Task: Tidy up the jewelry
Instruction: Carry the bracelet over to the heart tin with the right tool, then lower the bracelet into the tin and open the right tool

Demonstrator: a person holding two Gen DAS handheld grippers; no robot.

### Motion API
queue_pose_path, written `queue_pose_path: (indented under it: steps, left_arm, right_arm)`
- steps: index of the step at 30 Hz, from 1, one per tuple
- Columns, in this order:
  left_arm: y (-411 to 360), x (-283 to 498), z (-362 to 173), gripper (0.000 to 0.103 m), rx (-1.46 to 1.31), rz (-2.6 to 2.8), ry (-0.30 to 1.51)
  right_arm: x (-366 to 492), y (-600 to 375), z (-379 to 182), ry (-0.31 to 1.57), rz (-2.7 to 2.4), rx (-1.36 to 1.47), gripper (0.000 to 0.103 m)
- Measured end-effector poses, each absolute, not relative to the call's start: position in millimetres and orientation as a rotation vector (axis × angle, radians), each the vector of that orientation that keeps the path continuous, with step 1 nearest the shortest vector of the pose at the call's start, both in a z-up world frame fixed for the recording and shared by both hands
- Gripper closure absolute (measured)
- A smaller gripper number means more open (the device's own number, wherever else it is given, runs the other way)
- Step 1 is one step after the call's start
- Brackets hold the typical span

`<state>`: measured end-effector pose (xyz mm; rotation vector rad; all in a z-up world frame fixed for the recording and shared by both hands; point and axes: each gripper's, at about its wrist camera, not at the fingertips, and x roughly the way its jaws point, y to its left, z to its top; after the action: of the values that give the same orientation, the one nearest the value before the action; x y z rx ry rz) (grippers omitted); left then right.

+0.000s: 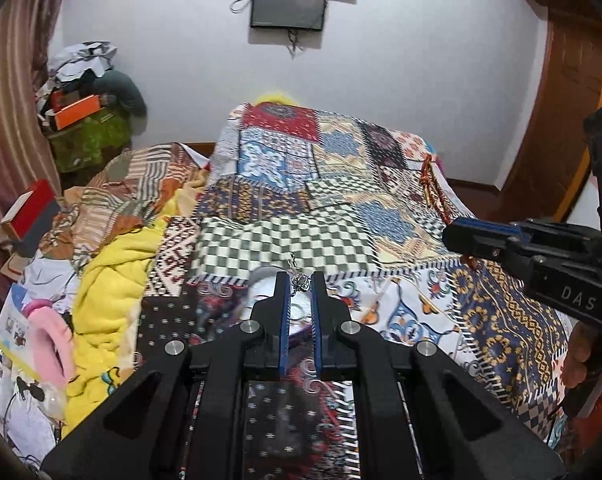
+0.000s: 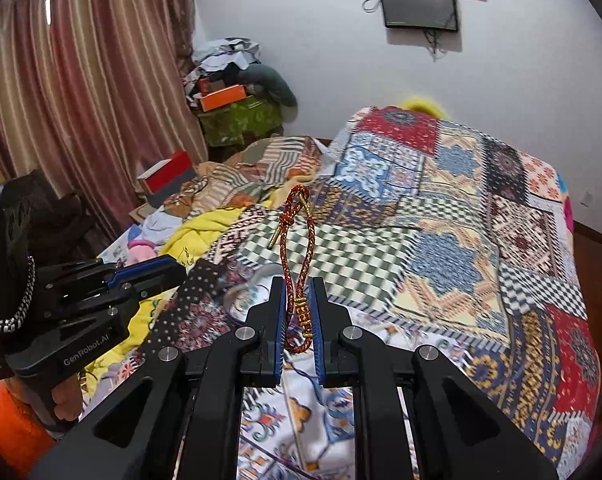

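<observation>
**Both pieces lifted, nowhere yet to put them**

The left tool [image 1: 299, 280] is clenched on a small silver ornament [image 1: 299, 281], possibly an earring or pendant, with a thin hook or wire rising from it; it sits right at the fingertips, raised above the patchwork quilt [image 1: 341, 184] that covers the bed. The right tool [image 2: 299, 292] grips a red-and-gold braided cord bracelet [image 2: 299, 240] by its beaded section, and the loop stands up past the fingertips, clear of the quilt, with a gold-tipped end hanging to one side.

Judging from this, the task is at a carrying stage: two pieces are picked up and held, neither is set down. No jewelry box, tray or stand can be made out on the quilt (a pale, blurred patch just beyond both sets of fingertips may be something, but it is too smeared to name). What remains, then, is placing both pieces, and I cannot tell whether other jewelry waits elsewhere.

Off the quilt's left edge lie a yellow blanket [image 1: 113, 280] and loose clutter; a dark screen [image 1: 288, 5] hangs on the wall beyond the quilt's far end.
</observation>
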<state>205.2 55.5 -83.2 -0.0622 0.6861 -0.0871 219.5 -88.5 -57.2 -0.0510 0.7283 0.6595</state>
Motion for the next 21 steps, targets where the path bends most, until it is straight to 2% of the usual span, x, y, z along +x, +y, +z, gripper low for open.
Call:
queue_pose_path:
  steps: [9,21]
  left_arm:
    - [86.2,213.8,-96.1,0.095,-0.082,-0.038,0.706]
    - [85.8,251.7,-145.9,0.095,-0.107,-0.068,0.798]
  right_arm:
    - [233.2,-45.1,-71.3,0.751,0.74,-0.068,0.093]
    - [270.1,-18.4,-119.4,0.876,0.747,-0.077,0.093]
